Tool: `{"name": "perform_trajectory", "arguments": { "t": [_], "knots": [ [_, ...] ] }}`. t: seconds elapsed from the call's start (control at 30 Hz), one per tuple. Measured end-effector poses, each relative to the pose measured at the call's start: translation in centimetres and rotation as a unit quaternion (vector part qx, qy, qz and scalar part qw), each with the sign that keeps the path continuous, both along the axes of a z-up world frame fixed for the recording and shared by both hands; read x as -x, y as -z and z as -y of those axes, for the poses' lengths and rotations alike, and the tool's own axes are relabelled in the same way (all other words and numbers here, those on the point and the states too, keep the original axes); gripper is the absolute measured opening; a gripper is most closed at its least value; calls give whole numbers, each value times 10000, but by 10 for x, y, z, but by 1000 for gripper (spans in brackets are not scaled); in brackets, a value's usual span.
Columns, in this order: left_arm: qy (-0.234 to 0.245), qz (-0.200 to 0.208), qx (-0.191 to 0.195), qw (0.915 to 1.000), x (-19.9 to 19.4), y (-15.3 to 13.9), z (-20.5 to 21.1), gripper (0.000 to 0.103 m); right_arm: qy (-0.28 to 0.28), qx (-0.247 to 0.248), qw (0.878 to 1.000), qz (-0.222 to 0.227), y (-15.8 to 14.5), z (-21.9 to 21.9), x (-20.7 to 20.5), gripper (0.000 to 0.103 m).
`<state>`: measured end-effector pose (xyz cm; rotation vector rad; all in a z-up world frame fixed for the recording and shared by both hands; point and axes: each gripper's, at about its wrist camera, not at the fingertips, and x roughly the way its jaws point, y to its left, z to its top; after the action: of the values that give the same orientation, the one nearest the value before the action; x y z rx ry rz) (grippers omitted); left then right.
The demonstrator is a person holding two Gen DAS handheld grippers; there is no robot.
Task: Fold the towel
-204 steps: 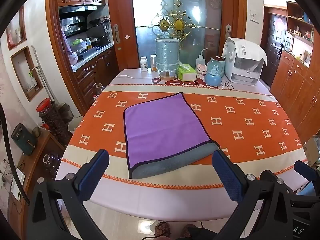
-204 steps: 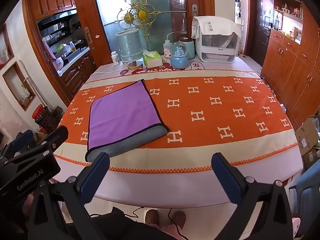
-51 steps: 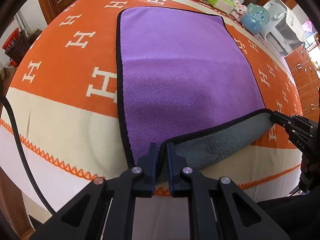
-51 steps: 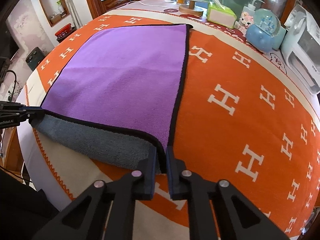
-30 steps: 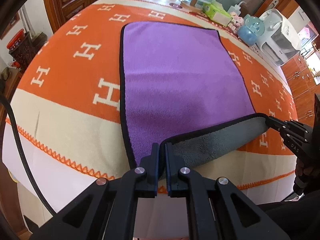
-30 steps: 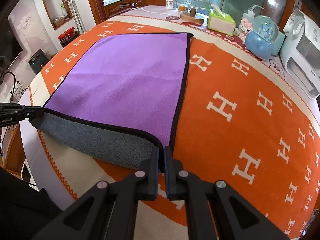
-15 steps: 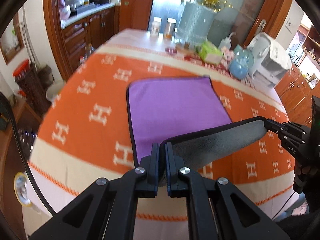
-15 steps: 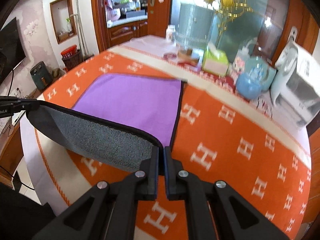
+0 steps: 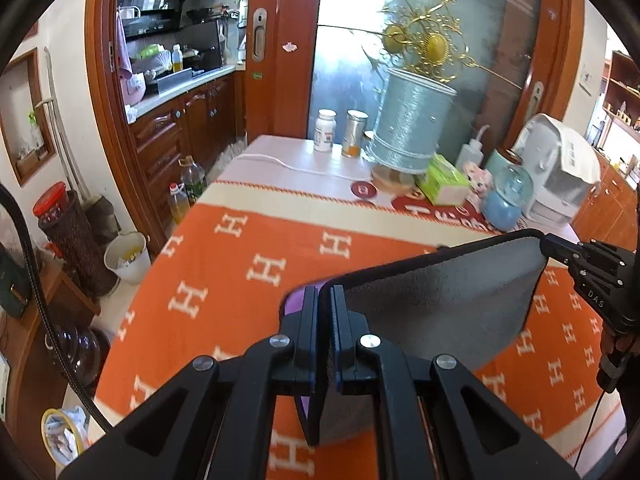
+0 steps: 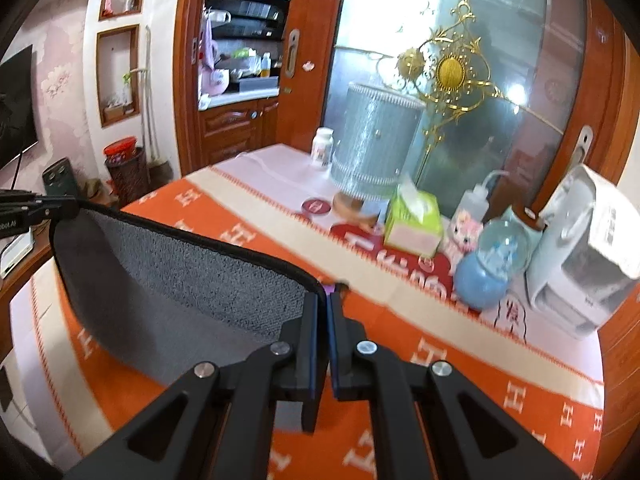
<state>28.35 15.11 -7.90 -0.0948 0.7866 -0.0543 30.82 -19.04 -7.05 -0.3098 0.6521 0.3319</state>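
Observation:
The towel [image 9: 436, 300] is purple on one face and grey on the other, with a black hem. Its near edge is lifted off the table and its grey underside faces both cameras [image 10: 192, 276]. My left gripper [image 9: 324, 292] is shut on the towel's near left corner. My right gripper [image 10: 323, 298] is shut on the near right corner. Each gripper shows in the other's view, the right one [image 9: 560, 250] and the left one [image 10: 60, 208], with the hem stretched between them. Only a sliver of purple [image 9: 292, 306] shows.
The table wears an orange cloth with white H marks [image 9: 240, 264]. At its far end stand a silver-blue cylinder [image 9: 412, 128], two small bottles [image 9: 324, 130], a green tissue box [image 10: 414, 218], a blue snow globe [image 10: 490, 268] and a white appliance [image 10: 588, 248].
Both grippers closed on the towel's near corners, then lifted them up and forward toward the far end. The grey underside now stands up and hides most of the purple face.

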Motion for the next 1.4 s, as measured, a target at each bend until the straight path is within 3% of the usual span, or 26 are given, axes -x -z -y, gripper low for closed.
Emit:
{"name": "perform_trajectory", "arguments": {
  "t": [0.3, 0.37, 0.43, 0.57, 0.63, 0.77, 1.1, 1.4],
  "knots": [
    [-112, -155, -243, 9995, -62, 37, -3, 5, 40, 140, 9998, 134, 29, -18, -46, 6],
    [-163, -204, -303, 9992, -67, 43, -2, 11, 68, 229, 9997, 49, 39, -22, -52, 7],
    [-275, -261, -430, 9984, -72, 48, -2, 27, 89, 312, 9995, -67, 47, -26, -57, 8],
    [-349, -297, -464, 9979, -73, 51, -4, 34, 159, 276, 9994, -158, 53, -25, -58, 21],
    [-379, -288, -446, 9979, -69, 50, -3, 35, 204, 234, 9994, -127, 51, -23, -56, 34],
    [-426, -300, -373, 9979, -56, 45, -3, 38, 282, 179, 9994, -76, 44, -20, -49, 44],
    [-464, -196, -294, 9983, -3, 26, -3, 55, 464, 224, 9986, -135, 36, -16, -2, 56],
    [-310, -322, -164, 9989, 65, 25, -6, 65, 857, 98, 9951, -488, 42, -11, 77, 67]
  ]
}}
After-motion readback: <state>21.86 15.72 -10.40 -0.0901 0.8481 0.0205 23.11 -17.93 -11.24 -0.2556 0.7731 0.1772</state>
